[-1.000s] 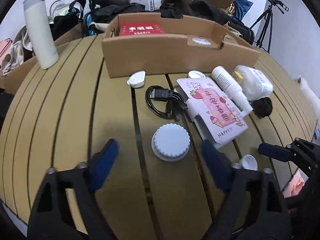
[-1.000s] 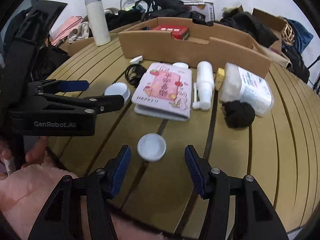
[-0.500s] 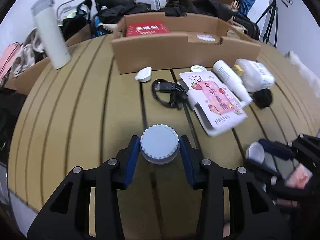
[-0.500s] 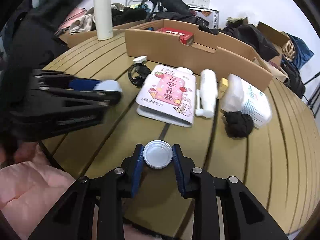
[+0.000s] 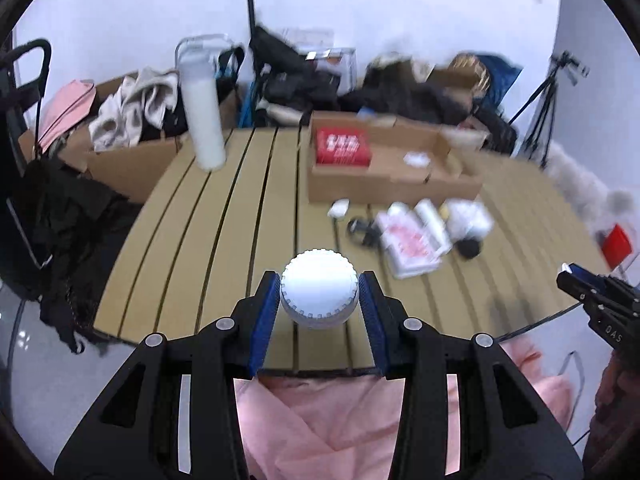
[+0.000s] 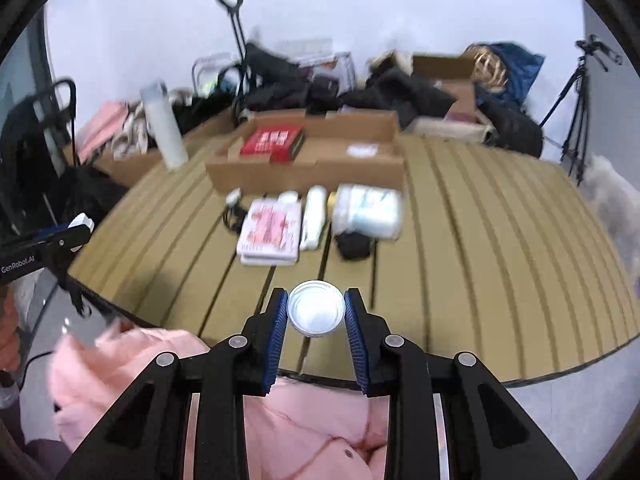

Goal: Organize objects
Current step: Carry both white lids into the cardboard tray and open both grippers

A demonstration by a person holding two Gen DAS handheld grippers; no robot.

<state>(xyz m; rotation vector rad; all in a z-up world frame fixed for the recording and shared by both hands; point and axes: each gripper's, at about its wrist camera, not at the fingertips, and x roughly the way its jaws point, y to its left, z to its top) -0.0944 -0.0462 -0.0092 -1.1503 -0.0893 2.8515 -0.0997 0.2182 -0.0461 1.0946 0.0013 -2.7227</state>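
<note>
The cardboard box (image 5: pixel 392 172) standing toward the far side of the slatted table (image 5: pixel 224 240) serves as the landmark. Far to its left, near the table's back-left edge, a tall white bottle (image 5: pixel 202 120) stands upright; between bottle and box the slats lie bare, and that bare stretch runs all the way to the near rim. Inside the box a red pack (image 5: pixel 343 147) lies at the left end, with a small white item (image 5: pixel 416 159) further right.

Just in front of the box a blurred cluster sits together: a small white piece (image 6: pixel 233 197), a black cable (image 6: pixel 232 216), a pink booklet (image 6: pixel 272 232), a white tube (image 6: pixel 313 216), a wrapped white pack (image 6: pixel 368 210) and a dark lump (image 6: pixel 353 245) at the pack's near edge. To the right of the box and cluster the table is wide and uncluttered out to its curved right edge.

Well in front of the box, lifted over the near rim, the left gripper (image 5: pixel 319 300) has its blue pads clamped on a ribbed white jar lid (image 5: pixel 319 294). To its right the right gripper (image 6: pixel 316 314) pinches a smaller silvery-white cap (image 6: pixel 316 312) between its pads, also clear of the tabletop. Pink clothing (image 6: pixel 304 420) shows below both, beyond the near rim.
</note>
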